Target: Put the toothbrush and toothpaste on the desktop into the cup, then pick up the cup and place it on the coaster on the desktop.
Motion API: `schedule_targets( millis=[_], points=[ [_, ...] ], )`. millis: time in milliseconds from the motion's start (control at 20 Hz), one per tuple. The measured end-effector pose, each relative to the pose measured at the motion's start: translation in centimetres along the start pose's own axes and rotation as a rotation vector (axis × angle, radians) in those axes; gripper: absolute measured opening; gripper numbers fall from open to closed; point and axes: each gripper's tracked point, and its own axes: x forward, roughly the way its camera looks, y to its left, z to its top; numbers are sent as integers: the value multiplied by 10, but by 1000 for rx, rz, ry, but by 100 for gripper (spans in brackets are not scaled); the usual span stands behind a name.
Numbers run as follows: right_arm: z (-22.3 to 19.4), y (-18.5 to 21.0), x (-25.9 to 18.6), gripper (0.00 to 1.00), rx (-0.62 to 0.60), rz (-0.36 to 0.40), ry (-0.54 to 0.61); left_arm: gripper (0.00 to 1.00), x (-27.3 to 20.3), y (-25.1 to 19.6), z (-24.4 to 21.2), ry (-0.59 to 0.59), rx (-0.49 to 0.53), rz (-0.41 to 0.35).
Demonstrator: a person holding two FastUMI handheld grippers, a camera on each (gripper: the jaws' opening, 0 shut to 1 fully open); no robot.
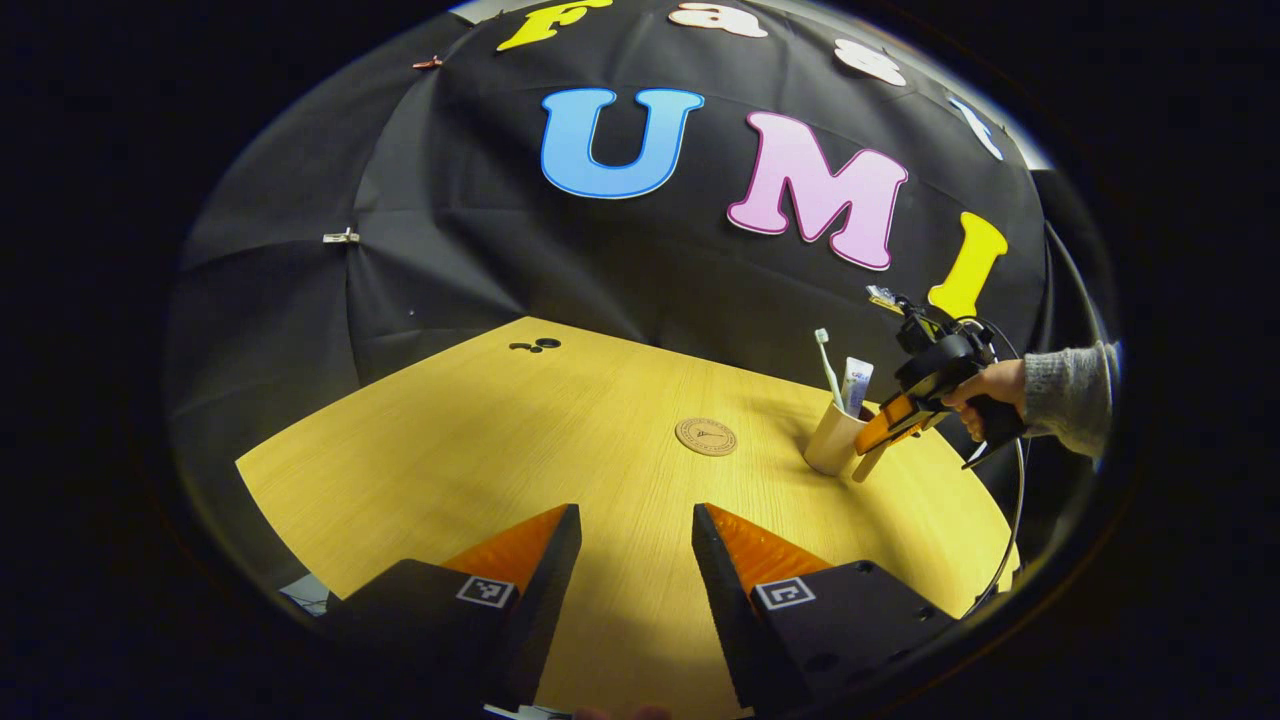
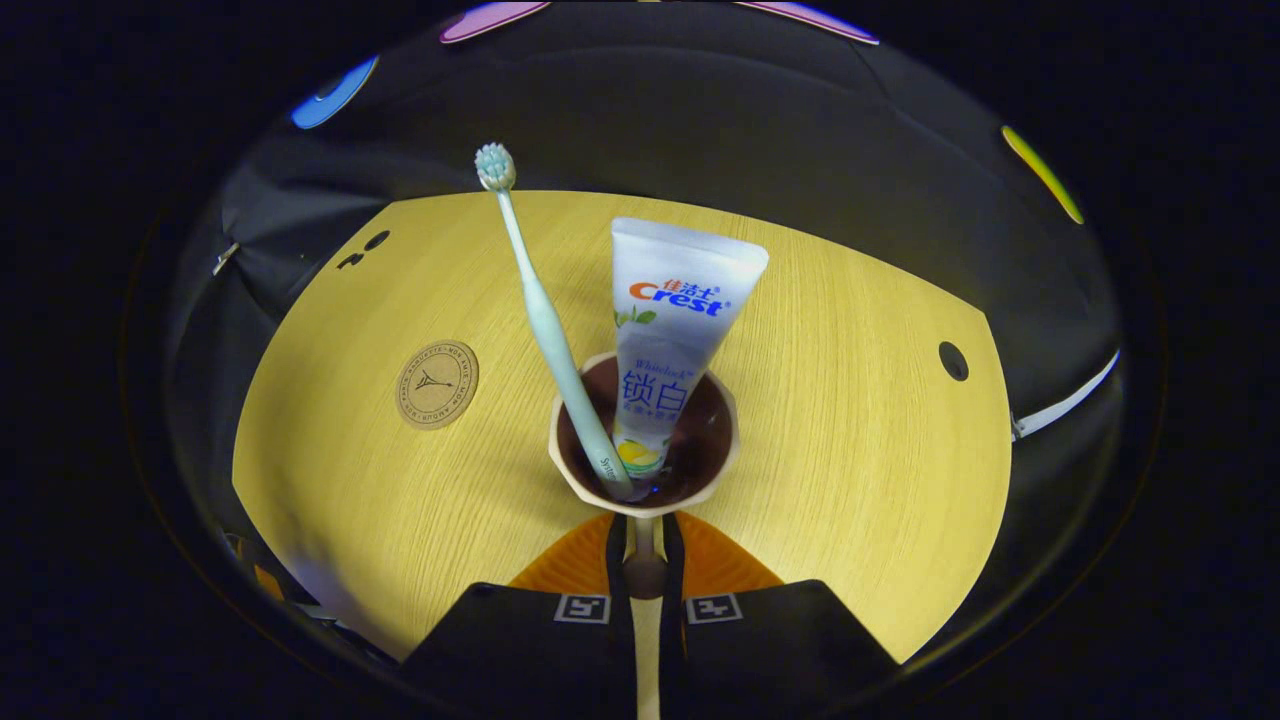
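Cup [image 2: 645, 470] rim is pinched between the nearly closed fingers of the right gripper [image 2: 645, 535], which is held by a hand [image 1: 985, 395] in a grey sleeve. One toothbrush [image 2: 545, 330] and one toothpaste [image 2: 670, 330] are stood inside. One coaster [image 2: 436, 384] is seen nearby on the desktop [image 2: 850, 400]. Left gripper [image 1: 636, 545] is held wide open, with nothing in it.

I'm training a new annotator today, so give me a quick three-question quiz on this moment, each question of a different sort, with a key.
1. True or false: the toothbrush and toothpaste stand in the cup.
2. Which gripper grasps the cup: A) left gripper, B) right gripper?
3. Fill in: the cup is not yet on the ____.

Key:
1. True.
2. B; its jaws pinch the cup's near side, while the left gripper's jaws are open over the table.
3. Coaster; it lies bare, apart from the cup.
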Motion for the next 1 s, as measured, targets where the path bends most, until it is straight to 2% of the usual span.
schedule_targets(
  millis=[200,400,600,900,1000],
  points=[
    [10,4,-10,12,4,10,-50,72,2,1,0,1,1,0],
    [28,31,-22,12,-11,53,-84,72,-2,1,2,0,-1,-3],
    [47,73,-25,13,-44,100,-102,73,-10,9,7,-8,-4,1],
    [67,153,-9,12,-120,157,-88,72,-24,38,10,-22,-38,51],
    [69,164,4,12,-136,164,-74,72,-26,45,9,-24,-51,69]
  ],
)
